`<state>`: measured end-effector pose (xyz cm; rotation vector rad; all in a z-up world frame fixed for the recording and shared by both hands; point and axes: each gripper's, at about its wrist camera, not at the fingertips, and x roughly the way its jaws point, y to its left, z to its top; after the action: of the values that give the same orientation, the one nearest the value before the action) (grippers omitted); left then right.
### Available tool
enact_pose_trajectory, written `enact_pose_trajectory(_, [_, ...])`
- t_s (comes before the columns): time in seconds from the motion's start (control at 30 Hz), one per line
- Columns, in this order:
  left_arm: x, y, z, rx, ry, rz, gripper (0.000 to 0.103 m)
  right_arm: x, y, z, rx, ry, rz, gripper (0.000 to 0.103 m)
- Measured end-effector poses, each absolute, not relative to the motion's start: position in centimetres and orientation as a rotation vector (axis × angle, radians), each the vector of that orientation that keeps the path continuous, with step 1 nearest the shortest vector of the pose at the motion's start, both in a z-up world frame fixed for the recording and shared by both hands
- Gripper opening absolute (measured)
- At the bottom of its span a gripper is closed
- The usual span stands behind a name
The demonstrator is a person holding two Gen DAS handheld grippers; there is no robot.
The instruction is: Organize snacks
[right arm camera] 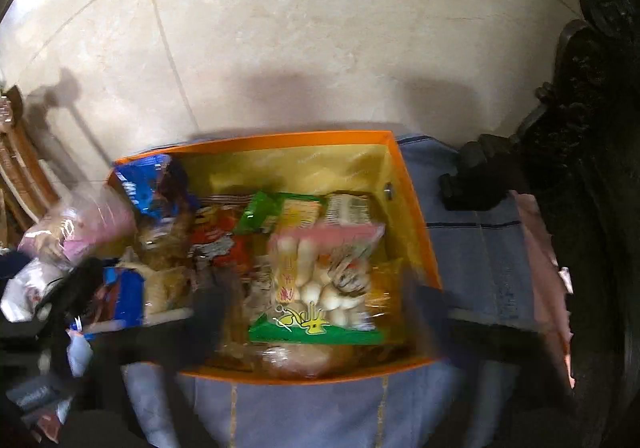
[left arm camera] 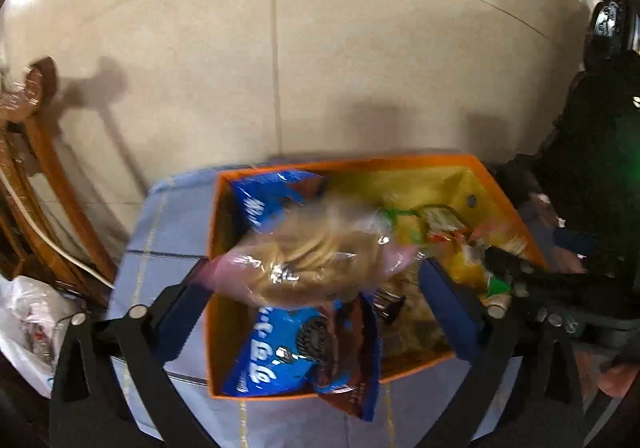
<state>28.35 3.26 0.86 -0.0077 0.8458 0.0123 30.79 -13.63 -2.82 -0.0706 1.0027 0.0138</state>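
Observation:
An orange box [left arm camera: 212, 248] with a yellow lining stands on a blue cloth and holds several snack packs. My left gripper [left arm camera: 312, 284] is open over the box's left part. A clear pink bag of round biscuits [left arm camera: 308, 260] lies between its fingers, blurred, above two blue cookie packs [left arm camera: 280, 352]. In the right wrist view the same box [right arm camera: 416, 208] is seen from above. My right gripper [right arm camera: 316, 308] is blurred and open above a clear pack of white sweets with a green edge [right arm camera: 320, 288]. The pink biscuit bag [right arm camera: 80, 228] shows at the box's left.
The blue cloth [left arm camera: 168, 232] covers a small table by a tiled wall. A wooden chair [left arm camera: 44, 152] and a white plastic bag [left arm camera: 28, 312] are on the left. Dark carved furniture [right arm camera: 580, 128] and a pink paper [right arm camera: 544, 248] are on the right.

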Motion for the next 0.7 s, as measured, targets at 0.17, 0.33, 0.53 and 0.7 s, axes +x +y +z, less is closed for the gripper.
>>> enact_pose_trajectory(0.17, [27.81,3.38,1.51,-0.013,0.837,0.005,0.099,30.48,-13.39,-2.41,-0.083,1.002,0.003,0.099])
enact_pose_trajectory(0.33, [27.68,3.42,1.67,-0.013,0.842,0.031,0.099,30.31,-13.55,-2.11,-0.071,1.002,-0.005,0.099])
enact_pose_trajectory(0.53, [27.60,3.60,1.22,-0.054,0.862,0.042,0.099,30.06,-13.68,-1.88,-0.075,0.992,-0.017,0.099])
enact_pose_trajectory(0.7, [27.35,2.74,1.11,-0.027,0.857,-0.013,0.099,30.06,-13.75,-2.29,-0.082,1.002,-0.029,0.099])
